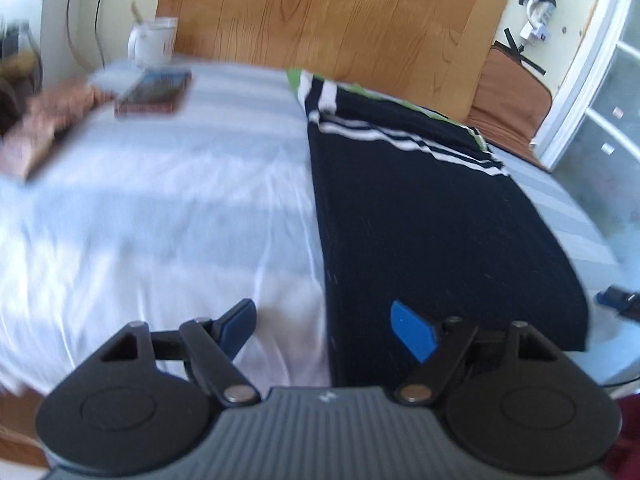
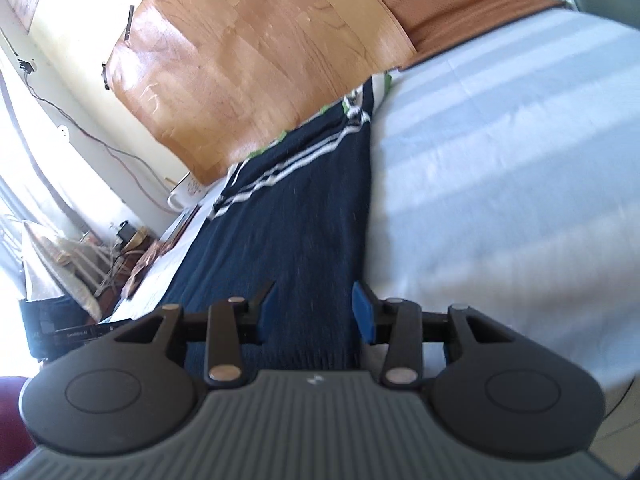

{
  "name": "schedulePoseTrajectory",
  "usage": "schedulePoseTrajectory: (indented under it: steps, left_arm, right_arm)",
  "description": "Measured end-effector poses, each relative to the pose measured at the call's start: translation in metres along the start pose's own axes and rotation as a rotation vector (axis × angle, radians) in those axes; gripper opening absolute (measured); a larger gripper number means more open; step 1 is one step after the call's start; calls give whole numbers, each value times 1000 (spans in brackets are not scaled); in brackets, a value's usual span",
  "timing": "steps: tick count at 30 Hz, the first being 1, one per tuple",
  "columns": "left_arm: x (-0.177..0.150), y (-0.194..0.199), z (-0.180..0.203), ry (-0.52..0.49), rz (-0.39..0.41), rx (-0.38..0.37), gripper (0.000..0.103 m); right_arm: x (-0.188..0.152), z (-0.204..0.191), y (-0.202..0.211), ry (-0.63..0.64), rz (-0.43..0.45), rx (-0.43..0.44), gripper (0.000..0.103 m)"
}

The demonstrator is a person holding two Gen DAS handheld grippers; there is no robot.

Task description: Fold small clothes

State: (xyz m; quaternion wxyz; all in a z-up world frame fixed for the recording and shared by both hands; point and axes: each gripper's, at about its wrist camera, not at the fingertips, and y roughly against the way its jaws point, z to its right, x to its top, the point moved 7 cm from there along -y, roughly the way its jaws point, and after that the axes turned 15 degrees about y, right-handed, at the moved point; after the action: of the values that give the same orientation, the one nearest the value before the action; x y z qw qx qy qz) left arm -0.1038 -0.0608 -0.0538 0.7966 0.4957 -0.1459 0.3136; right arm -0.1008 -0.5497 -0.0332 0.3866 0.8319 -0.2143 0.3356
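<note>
Both jaws stood released: left gripper (image 1: 326,330), right gripper (image 2: 313,312). Navy striped garment (image 1: 420,216) lay flat on the bed (image 1: 160,200), toward twelve o'clock. Soft, light, limp, I judged; grasp its near hem corners.

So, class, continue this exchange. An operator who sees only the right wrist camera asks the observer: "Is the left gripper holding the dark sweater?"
Observer: No. The left gripper is open and empty, straddling the dark sweater's left edge.
Operator: What lies beside that edge?
Observer: Bare white sheet; one finger hangs over it.
Operator: Any clutter further out?
Observer: A reddish book lies on the sheet, in front of a white mug.
</note>
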Motion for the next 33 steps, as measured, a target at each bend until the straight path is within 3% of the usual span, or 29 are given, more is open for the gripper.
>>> schedulePoseTrajectory:
  steps: [4, 12, 13, 14, 15, 16, 17, 19, 22, 26, 30, 33]
  left_arm:
    - [-15, 5, 0, 18, 11, -35, 85]
    - [-32, -13, -3, 78, -43, -46, 84]
    - [-35, -18, -2, 83, -57, -58, 78]
    - [-38, -23, 1, 81, -77, -65, 70]
    - [-42, -30, 3, 74, -117, -65, 39]
    - [-48, -36, 6, 67, -168, -67, 10]
    - [-52, -38, 9, 60, -204, -73, 8]
    - [-51, -30, 15, 36, -200, -104, 8]
    - [-31, -11, 23, 90, -165, -231, 8]
    - [18, 1, 32, 159, -51, -344, 8]
    - [86, -17, 31, 278, 30, -386, 8]
    - [132, -52, 31, 332, 72, -319, 8]
  right_arm:
    - [-21, 4, -2, -30, -49, 27, 45]
    - [-38, 13, -25, -79, -112, 86, 44]
    - [-40, 10, -30, -71, -134, 98, 42]
    - [-42, 8, -33, -55, -157, 112, 27]
    - [-43, 3, -35, -30, -176, 124, 11]
    - [-42, -3, -34, -2, -180, 134, 11]
    - [-39, -9, -29, 28, -167, 153, 11]
    - [-29, -19, -16, 83, -119, 206, 11]
    - [-6, -28, -1, 114, -27, 267, 11]
    - [35, -24, -5, 103, 101, 290, 11]
    - [86, -4, -27, 22, 211, 298, 11]
    - [124, 5, -61, -7, 239, 271, 11]
